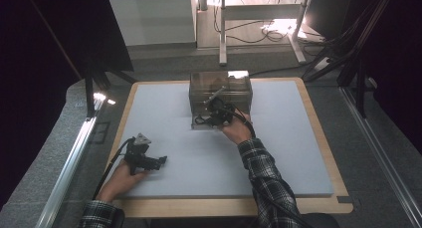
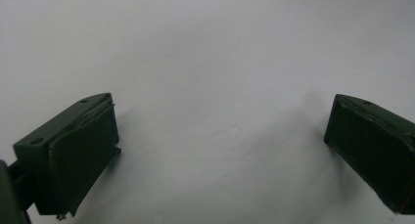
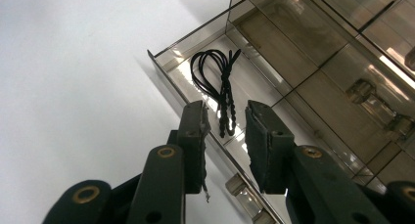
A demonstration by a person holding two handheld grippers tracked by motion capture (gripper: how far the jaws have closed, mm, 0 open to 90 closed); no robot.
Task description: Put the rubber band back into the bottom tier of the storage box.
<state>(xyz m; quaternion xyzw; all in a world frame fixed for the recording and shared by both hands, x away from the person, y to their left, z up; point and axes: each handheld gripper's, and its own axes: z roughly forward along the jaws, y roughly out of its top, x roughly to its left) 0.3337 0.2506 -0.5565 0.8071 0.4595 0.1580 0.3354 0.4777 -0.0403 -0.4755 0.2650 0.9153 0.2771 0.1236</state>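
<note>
A black coiled cord (image 3: 219,85) (knotted, loosely looped) lies flat in the open clear drawer (image 3: 169,62).

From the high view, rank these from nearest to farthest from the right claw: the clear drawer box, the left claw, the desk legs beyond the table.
1. Clear drawer box: right at the right claw, whose tips are over its open drawer at the table's far middle.
2. Left claw: resting on the near-left of the grey mat.
3. Desk legs: on the floor beyond the table's far edge.
</note>
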